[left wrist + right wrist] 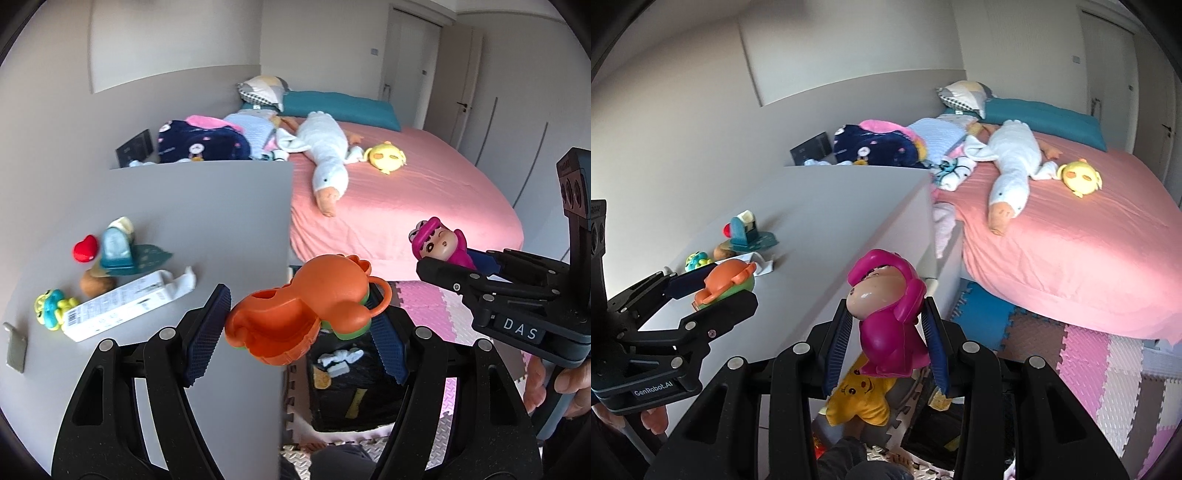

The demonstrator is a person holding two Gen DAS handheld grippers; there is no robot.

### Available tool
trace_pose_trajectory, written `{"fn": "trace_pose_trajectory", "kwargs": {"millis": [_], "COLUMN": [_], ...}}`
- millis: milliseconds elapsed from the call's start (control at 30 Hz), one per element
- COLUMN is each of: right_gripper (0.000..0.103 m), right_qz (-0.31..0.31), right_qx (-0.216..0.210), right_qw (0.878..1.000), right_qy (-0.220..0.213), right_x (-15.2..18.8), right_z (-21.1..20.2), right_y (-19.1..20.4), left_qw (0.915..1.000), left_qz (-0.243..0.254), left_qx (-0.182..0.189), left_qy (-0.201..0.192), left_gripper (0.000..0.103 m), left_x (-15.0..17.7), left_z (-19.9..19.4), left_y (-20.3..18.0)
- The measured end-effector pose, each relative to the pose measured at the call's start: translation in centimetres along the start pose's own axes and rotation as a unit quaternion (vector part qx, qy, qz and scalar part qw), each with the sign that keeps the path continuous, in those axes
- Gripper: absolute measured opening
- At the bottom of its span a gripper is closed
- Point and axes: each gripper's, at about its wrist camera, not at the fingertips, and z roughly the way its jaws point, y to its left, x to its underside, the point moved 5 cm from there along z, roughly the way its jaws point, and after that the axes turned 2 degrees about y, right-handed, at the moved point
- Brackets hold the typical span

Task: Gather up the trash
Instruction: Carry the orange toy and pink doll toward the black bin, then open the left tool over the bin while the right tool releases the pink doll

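Grey cabinet top [207, 221] is the landmark: on its far-left part sit a red heart [85, 248], a teal toy w/ pale top [117, 248], a brown round thing [96, 283], a green-yellow toy [51, 307] and a long white box [127, 304] w/ its end flap open, all bunched close together. Beyond the cabinet's back edge: navy patterned cloth [199, 142] and a dark panel [135, 147] on the wall. Right of the cabinet is the pink bed [424, 192] w/ a white goose plush [327, 155], a yellow chick plush [388, 157] just beside it, teal pillow [340, 105] at the head. Below the cabinet's front-right corner, on foam floor mats [1089, 354], a black bin bag [351, 387] holds bits of white and yellow stuff, hard to make out; much of it is hidden behind gripper arms. In right wrist view a yellow star plush [862, 397] lies on the floor under the held toy, partly covered. Left gripper [301, 321] is pinching an orange toy [306, 306] w/ green underside, held over the cabinet's front-right edge, above the bag. Right gripper [888, 339] is clamped on a magenta hooded figure [886, 314], just off the cabinet's right side. Fingers [570, 384] of the person's hand show at that handle, cut off by frame edge.
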Motion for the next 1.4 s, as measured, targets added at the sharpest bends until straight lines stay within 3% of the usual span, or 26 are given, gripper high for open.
{"fn": "trace_pose_trajectory", "kwargs": {"millis": [733,767,800,833,867,967,1400], "right_gripper": [0.041,0.045,0.054,0.077,0.083,0.083,0.083], "right_qz": [0.087,0.092,0.099,0.107,0.111,0.113,0.114], "right_qx": [0.070,0.074,0.081,0.093,0.109,0.128,0.105], "right_qw": [0.994,0.993,0.992,0.990,0.988,0.985,0.988], "right_qy": [-0.006,-0.006,-0.006,-0.011,-0.018,-0.018,-0.019], "right_x": [2.2,2.2,2.2,2.2,2.1,2.0,1.6], "right_z": [-2.8,-2.8,-2.8,-2.9,-3.2,-3.3,-2.9], "right_y": [-11.1,-11.4,-11.8,-12.4,-12.8,-13.6,-12.5], "left_qw": [0.9936,0.9924,0.9910,0.9914,0.9926,0.9933,0.9964], "left_qz": [0.073,0.078,0.086,0.088,0.090,0.085,0.053], "left_qx": [0.076,0.083,0.085,0.075,0.057,0.037,0.015], "left_qy": [0.042,0.049,0.060,0.062,0.058,0.069,0.064], "left_gripper": [0.071,0.073,0.086,0.097,0.097,0.097,0.097], "left_x": [-0.5,-0.3,0.0,0.0,0.1,0.3,0.4], "left_z": [4.9,5.2,5.7,5.9,6.1,6.8,6.3], "left_y": [-10.6,-11.1,-11.6,-11.7,-11.7,-11.3,-8.1]}}
